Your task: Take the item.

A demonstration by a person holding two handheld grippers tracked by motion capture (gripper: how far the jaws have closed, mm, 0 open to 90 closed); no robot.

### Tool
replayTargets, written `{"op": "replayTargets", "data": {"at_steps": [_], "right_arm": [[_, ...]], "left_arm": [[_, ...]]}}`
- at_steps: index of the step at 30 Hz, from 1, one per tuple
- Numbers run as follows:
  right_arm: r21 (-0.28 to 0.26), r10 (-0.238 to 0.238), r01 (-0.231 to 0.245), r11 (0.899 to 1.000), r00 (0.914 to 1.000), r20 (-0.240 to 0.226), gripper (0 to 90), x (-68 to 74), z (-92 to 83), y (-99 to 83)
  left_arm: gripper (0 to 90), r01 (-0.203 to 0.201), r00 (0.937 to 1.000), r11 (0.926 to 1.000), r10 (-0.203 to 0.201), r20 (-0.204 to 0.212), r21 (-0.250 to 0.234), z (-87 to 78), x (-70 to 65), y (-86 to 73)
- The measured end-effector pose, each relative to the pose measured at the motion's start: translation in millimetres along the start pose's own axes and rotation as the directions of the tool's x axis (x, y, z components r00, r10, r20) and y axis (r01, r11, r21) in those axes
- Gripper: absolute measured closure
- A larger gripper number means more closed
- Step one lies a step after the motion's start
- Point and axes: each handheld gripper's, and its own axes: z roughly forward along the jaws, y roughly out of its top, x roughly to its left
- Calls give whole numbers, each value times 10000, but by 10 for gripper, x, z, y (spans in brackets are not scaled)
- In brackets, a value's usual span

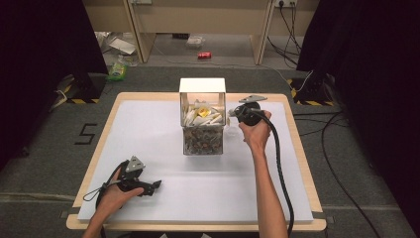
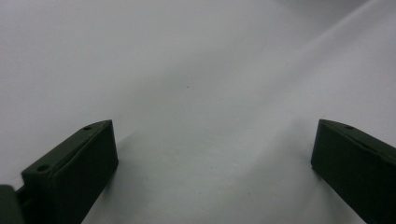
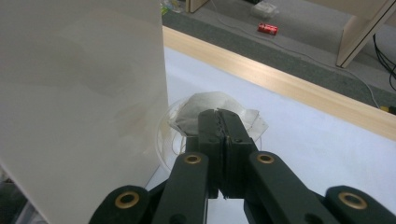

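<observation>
While right gripper pinches one sachet (left gapes).

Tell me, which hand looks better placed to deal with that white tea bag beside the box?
The right, I'd judge. Its gripper is already shut on the tea bag over a clear cup beside the box. The left gripper sits open, low on the table's near side.
</observation>
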Motion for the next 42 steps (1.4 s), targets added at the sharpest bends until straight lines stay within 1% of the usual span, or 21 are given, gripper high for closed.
{"op": "replayTargets", "data": {"at_steps": [6, 10, 14, 19, 22, 27, 28, 30, 31, 32, 33, 34, 35, 37, 41, 42], "right_arm": [[68, 69, -68, 10000, 9999, -107, 882, 14, 31, -8], [113, 52, -51, 9999, 10000, -77, 882, 14, 41, -10], [46, 77, -77, 10000, 9999, -84, 877, 5, 38, -2], [19, 117, -116, 9999, 9999, -87, 863, -20, 13, -1], [-100, 184, -185, 9998, 9998, -121, 856, -31, -23, 10], [-153, 276, -278, 9995, 9996, -114, 824, -59, -78, 13], [-171, 276, -278, 9995, 9996, -107, 807, -66, -90, 13], [-244, 387, -391, 9989, 9991, -156, 726, -75, -115, 16], [-246, 408, -414, 9988, 9989, -245, 671, -72, -125, 20], [-245, 375, -380, 9990, 9991, -198, 605, -66, -136, 23], [-235, 392, -395, 9989, 9992, -93, 509, -57, -156, 28], [-235, 392, -395, 9989, 9992, -93, 509, -57, -156, 28], [-257, 466, -469, 9986, 9988, -123, 476, -57, -165, 29], [-270, 544, -542, 9982, 9985, 48, 414, -68, -185, 28], [-294, 689, -684, 9972, 9975, 166, 348, -86, -223, 28], [-321, 740, -736, 9968, 9972, 118, 334, -87, -232, 28]], "left_arm": [[0, 4, 10000, 10000, -4, -2, -16, 1, 0, 0], [0, 3, 10000, 10000, -3, -3, -16, 1, 0, 0], [0, -12, 10000, 10000, 12, -6, 7, 0, -1, 0], [0, -13, 10000, 10000, 13, -10, 11, 0, -1, 0], [0, -8, 10000, 10000, 8, -7, 9, 0, -1, 1], [0, -14, 10000, 10000, 14, -10, 12, 0, -1, 1], [0, -14, 10000, 10000, 14, -9, 12, 0, -1, 1], [0, -15, 10000, 10000, 15, -12, 12, 0, -2, 0], [0, -15, 10000, 10000, 15, -12, 12, 0, -1, 0], [0, -16, 10000, 10000, 16, -10, 13, 0, -1, 0], [0, -13, 10000, 10000, 13, -10, 13, 0, -1, 1], [0, -12, 10000, 10000, 12, -10, 10, 0, -1, 0], [0, -14, 10000, 10000, 14, -11, 12, 0, -1, 0], [0, -17, 10000, 10000, 17, -13, 12, 0, -2, 0], [0, -15, 10000, 10000, 15, -13, 11, 0, -2, 0], [0, -14, 10000, 10000, 14, -12, 12, 0, -2, 0]]}}
